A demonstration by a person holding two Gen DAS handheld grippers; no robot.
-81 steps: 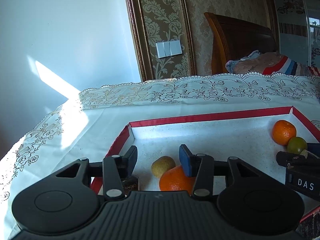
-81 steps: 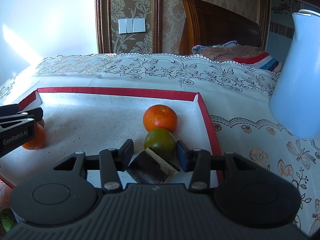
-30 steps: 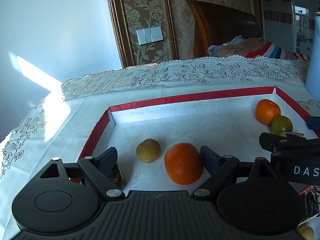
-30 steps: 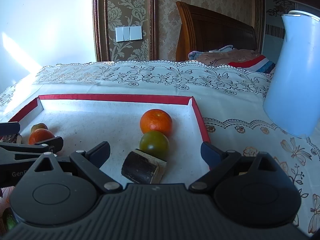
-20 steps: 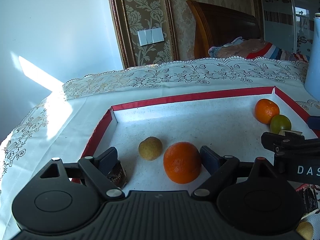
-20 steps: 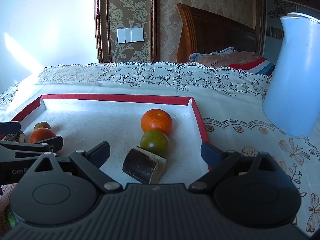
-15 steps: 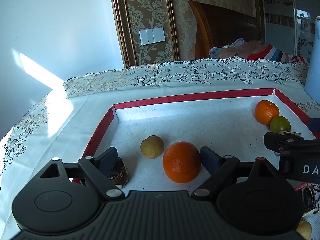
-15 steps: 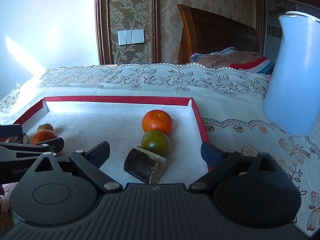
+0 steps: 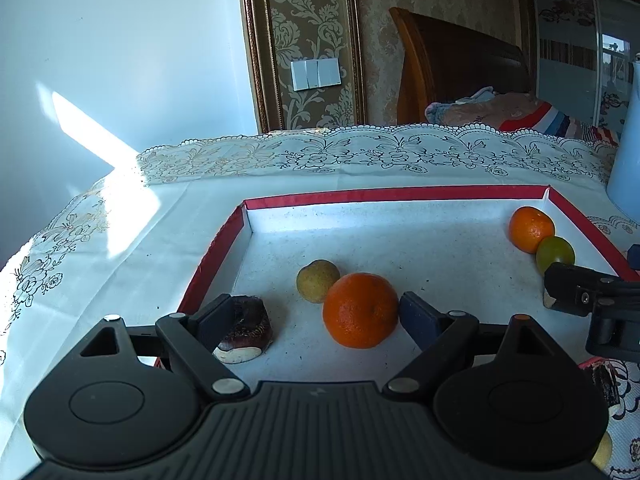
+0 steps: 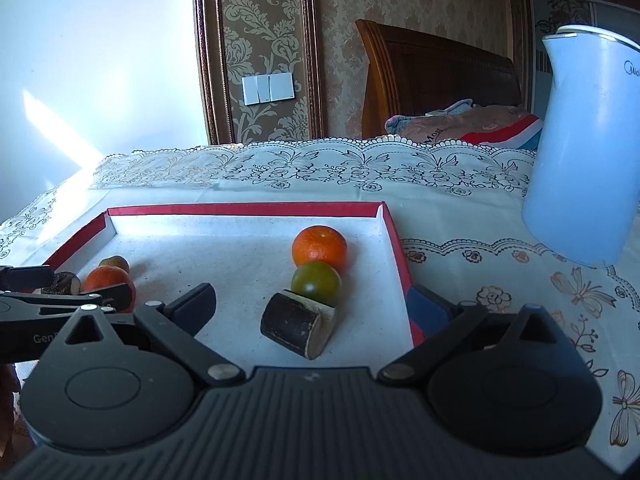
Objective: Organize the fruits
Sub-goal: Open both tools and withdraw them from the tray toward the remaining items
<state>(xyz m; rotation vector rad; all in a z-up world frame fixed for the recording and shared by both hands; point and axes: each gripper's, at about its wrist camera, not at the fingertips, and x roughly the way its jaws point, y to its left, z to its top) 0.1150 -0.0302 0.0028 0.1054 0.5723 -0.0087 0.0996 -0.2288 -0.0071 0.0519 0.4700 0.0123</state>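
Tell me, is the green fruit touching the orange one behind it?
Yes, the green fruit sits right against the orange fruit in the tray's right corner.

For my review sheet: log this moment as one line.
left gripper: open, empty | right gripper: open, empty | red-rimmed tray: two oranges, green citrus, two dark pieces

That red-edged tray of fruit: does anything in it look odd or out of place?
Mostly round fruit: two oranges, a green citrus and a small yellowish fruit. The odd ones are two dark cut stalk pieces lying on their sides, one by the green citrus, one at the tray's left corner.
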